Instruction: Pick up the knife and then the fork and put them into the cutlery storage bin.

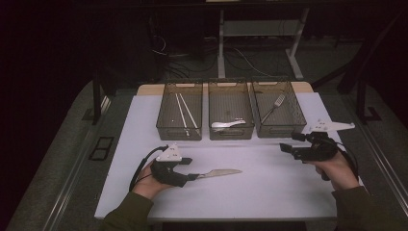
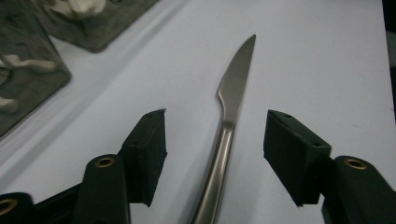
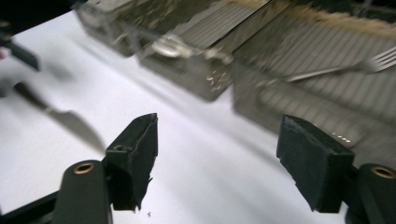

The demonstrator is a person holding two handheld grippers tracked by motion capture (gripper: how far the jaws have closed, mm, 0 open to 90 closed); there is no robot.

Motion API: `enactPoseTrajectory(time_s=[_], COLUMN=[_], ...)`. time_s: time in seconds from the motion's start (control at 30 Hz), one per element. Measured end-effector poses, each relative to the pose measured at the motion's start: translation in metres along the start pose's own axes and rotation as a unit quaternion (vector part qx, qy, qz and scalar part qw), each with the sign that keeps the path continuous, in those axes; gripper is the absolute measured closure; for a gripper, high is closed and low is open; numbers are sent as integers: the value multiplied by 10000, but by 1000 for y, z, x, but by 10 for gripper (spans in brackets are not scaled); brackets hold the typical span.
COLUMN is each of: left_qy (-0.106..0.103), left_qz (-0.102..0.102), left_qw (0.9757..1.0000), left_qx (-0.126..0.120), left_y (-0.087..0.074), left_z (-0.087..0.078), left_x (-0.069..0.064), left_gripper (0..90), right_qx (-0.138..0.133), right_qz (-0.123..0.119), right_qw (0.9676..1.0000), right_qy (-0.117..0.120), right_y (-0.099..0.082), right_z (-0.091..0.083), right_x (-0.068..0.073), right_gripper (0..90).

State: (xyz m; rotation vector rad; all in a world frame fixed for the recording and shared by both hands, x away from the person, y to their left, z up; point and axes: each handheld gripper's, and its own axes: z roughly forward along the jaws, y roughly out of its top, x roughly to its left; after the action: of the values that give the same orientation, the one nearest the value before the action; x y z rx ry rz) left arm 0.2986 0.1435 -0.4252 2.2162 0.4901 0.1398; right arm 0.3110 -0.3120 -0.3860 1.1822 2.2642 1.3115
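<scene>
Your left gripper [image 1: 193, 176] sits low on the white table [image 1: 269, 192], near your side. Its jaws are about half open, and the knife [image 2: 227, 126] lies between them. In the left gripper view the handle runs up the gap and there is bare table on both sides of it, so the pads [image 2: 148, 154] do not press on it. The knife lies flat on the table with its blade [image 1: 219, 172] pointing to the right, toward the middle. Your right gripper [image 1: 287, 143] is far over on the right side of the table, well apart from the knife. Its jaws are wide open and nothing is in them. In the right gripper view you can see white table between the two pads [image 3: 135, 158], and that view is a bit blurry. At the back of the table stand three see-through bins in a row. The left bin [image 1: 162, 122] holds chopsticks [image 1: 185, 111]. The middle bin [image 1: 231, 134] holds a white spoon [image 1: 227, 124]. The right bin [image 1: 299, 118] holds a fork [image 1: 273, 109], and it is the bin nearest your right gripper.
</scene>
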Motion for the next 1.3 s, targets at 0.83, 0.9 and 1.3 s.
enactPoseTrajectory(time_s=[0.83, 0.9, 1.3], left_qy=[-399, -396, -388], left_qz=[521, 614, 712], left_qw=[9935, 9931, 9920], left_qx=[929, 921, 968], left_y=[4, 3, 5], left_z=[29, 29, 29], left_x=[3, 2, 1], left_gripper=[747, 753, 794], right_qx=[164, 153, 150], right_qz=[-313, -304, -242], right_qw=[9985, 9986, 9987], right_qy=[410, 399, 422], right_y=[-60, -60, -61], right_z=[3, 3, 4], right_x=[37, 36, 33], right_gripper=[211, 211, 211])
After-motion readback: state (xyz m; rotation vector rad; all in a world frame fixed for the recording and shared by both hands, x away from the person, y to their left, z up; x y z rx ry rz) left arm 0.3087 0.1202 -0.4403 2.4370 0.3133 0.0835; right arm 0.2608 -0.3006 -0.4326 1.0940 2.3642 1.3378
